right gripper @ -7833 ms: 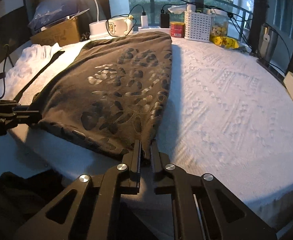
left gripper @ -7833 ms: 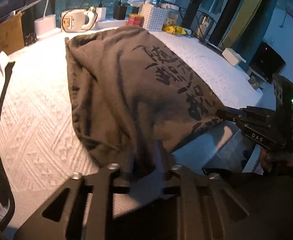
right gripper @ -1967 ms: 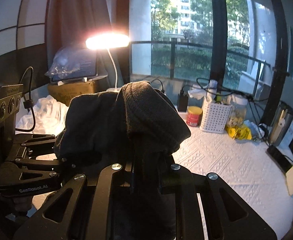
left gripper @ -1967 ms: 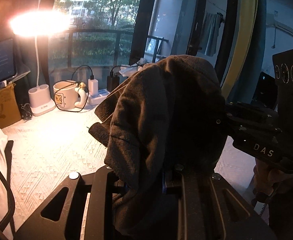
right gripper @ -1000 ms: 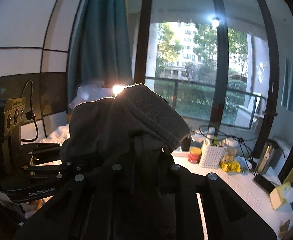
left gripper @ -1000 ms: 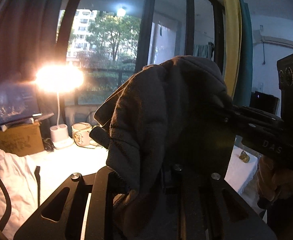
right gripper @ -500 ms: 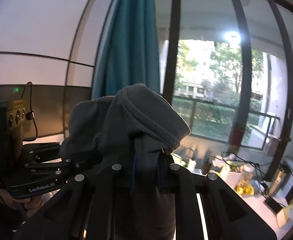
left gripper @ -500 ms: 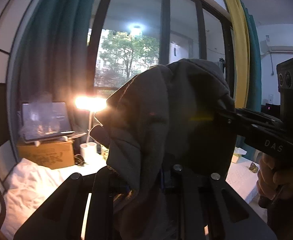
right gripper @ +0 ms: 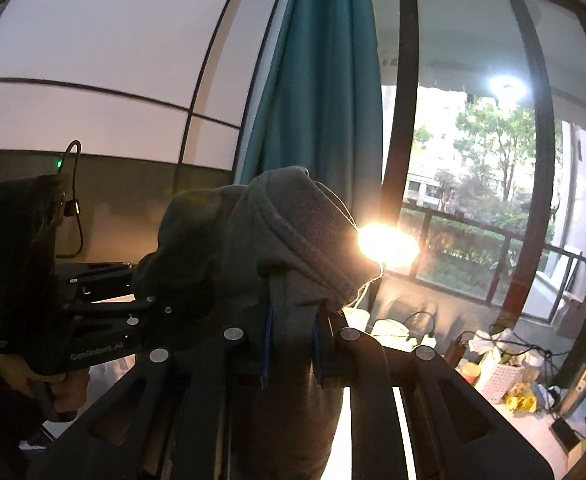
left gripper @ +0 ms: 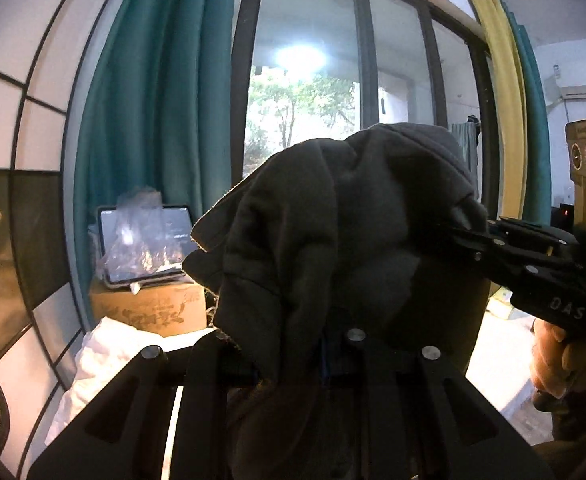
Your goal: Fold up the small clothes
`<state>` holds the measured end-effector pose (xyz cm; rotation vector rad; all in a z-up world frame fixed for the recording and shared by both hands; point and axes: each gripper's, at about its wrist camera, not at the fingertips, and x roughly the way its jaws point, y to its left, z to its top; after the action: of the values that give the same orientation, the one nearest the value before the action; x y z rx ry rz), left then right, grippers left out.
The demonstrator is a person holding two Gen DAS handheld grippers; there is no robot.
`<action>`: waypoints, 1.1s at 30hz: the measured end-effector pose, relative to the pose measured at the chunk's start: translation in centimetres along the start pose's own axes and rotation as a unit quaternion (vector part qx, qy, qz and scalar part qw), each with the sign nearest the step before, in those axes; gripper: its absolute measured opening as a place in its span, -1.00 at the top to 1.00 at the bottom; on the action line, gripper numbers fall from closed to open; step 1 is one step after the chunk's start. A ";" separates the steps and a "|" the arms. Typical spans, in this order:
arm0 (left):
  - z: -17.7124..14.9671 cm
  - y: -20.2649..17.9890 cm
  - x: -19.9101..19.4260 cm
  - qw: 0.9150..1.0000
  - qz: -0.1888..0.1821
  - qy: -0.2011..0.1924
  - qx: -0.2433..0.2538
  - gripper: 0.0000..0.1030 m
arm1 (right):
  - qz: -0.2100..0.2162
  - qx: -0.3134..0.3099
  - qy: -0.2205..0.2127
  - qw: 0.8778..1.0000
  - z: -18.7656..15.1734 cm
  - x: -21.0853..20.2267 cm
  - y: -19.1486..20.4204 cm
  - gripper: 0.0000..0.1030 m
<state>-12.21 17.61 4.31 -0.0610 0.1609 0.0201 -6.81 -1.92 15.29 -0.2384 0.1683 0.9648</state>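
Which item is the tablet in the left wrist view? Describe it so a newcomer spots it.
Start at the teal curtain left of the window. At its foot sits a cardboard box; the tablet stands propped on top. It is the only glossy dark screen there, partly veiled by clear plastic.

A home bedroom: teal curtains [left gripper: 153, 100] at upper left, balcony window [right gripper: 473, 184] at right, white bedding [left gripper: 105, 356] at lower left, cluttered sill [right gripper: 493, 364] at lower right.

The room is dimly lit. Strong glare is given by a lamp [right gripper: 387, 240] behind the backlit dark garment [right gripper: 277, 248]. Straight lines are bent at the edges.
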 end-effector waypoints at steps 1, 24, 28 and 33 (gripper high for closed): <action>-0.3 0.2 0.3 1.000 0.000 0.005 -0.003 0.64 | 0.000 0.001 0.004 1.000 -0.1 0.2 0.1 0.68; -3.3 2.3 8.8 0.994 -0.017 0.102 -0.019 0.64 | -0.014 0.061 0.091 0.994 -4.4 9.6 -3.9 0.68; -4.0 3.0 10.5 0.992 -0.019 0.119 -0.021 0.64 | -0.016 0.069 0.107 0.992 -5.2 11.9 -4.5 0.68; -4.8 3.7 12.6 0.989 -0.019 0.147 -0.023 0.64 | -0.014 0.078 0.130 0.988 -6.6 14.8 -5.3 0.68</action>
<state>-0.67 21.18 -2.62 -0.1134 0.4542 -0.0240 5.63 5.14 5.98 -0.2205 0.4769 0.8858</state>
